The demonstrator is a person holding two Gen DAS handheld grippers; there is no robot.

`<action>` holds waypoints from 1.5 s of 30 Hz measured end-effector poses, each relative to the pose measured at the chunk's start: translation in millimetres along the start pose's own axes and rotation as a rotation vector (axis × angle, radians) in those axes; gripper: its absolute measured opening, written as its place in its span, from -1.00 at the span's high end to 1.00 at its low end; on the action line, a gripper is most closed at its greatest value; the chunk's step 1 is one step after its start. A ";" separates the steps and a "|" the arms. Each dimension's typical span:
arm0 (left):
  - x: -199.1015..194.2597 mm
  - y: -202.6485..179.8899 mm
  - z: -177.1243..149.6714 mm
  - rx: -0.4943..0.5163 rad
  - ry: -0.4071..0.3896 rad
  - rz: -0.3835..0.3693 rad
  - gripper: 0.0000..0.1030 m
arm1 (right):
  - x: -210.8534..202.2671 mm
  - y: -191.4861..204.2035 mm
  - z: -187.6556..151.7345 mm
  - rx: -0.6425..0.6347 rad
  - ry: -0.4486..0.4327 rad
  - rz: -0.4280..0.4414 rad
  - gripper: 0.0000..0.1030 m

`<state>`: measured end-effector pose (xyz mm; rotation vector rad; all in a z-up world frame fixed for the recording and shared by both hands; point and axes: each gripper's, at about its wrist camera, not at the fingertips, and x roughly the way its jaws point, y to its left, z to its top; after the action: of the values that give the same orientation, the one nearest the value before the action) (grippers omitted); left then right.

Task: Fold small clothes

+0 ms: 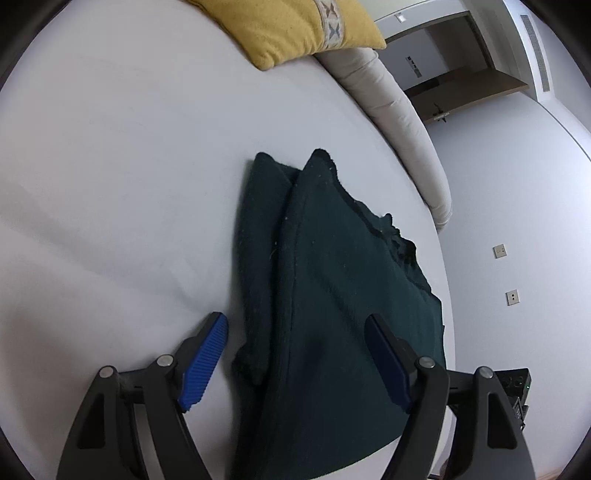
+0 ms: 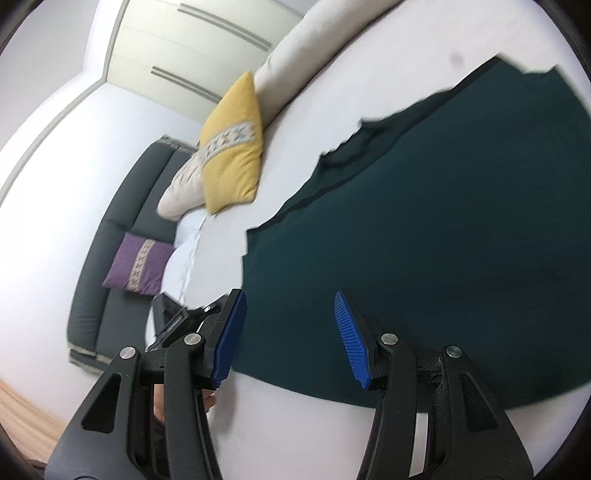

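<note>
White bed sheet (image 1: pixel 110 184) is carrying the folded dark green garment (image 1: pixel 332 277) near its right edge. Left tool (image 1: pixel 295 332) is hovering wide open, gripping nothing; right tool (image 2: pixel 290 325) is gaping half-open (also empty). Bare sheet is lying leftward toward the yellow pillow (image 1: pixel 295 26).

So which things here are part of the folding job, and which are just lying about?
Part of the job:
dark green garment
left gripper, open
right gripper, open

Just lying about:
yellow cushion
purple cushion
beige pillow
dark sofa
</note>
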<state>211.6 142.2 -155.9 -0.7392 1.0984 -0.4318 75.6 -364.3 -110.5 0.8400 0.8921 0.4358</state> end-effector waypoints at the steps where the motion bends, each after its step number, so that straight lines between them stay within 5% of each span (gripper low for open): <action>1: 0.3 0.3 1.1 -0.005 0.004 -0.002 -0.37 | 2.7 1.5 -2.2 0.006 0.014 0.009 0.05; 4: 0.7 8.8 2.4 -0.043 0.021 -0.024 0.15 | 27.8 7.3 -0.5 0.019 0.061 0.021 0.05; 7: 0.1 23.2 1.7 -0.087 0.029 -0.056 0.46 | 74.0 19.5 6.8 0.020 0.098 0.027 0.05; 14: 1.8 29.4 1.4 -0.100 0.031 -0.092 0.60 | 161.0 43.2 10.2 -0.008 0.208 0.010 0.05; 21: 0.6 36.2 0.3 -0.131 0.015 -0.139 0.73 | 200.1 42.7 2.9 -0.004 0.238 -0.022 0.08; 26: -7.2 26.0 -0.4 -0.122 -0.016 -0.150 0.76 | 204.1 37.0 4.7 0.027 0.235 0.000 0.09; 36: -16.3 -63.6 0.3 0.075 -0.038 -0.106 0.77 | 184.8 21.3 14.3 0.108 0.195 0.074 0.08; 40: 7.9 -118.1 -14.3 0.167 -0.008 -0.106 0.77 | 139.6 5.0 36.0 0.133 0.118 0.113 0.05; 45: 75.4 -170.9 -43.6 0.238 0.066 -0.096 0.77 | 83.2 -36.3 60.7 0.170 0.056 0.049 0.03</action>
<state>209.4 -38.6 -91.7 -0.5722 1.0544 -0.6603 172.9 -360.2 -159.8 1.0105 0.9713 0.4318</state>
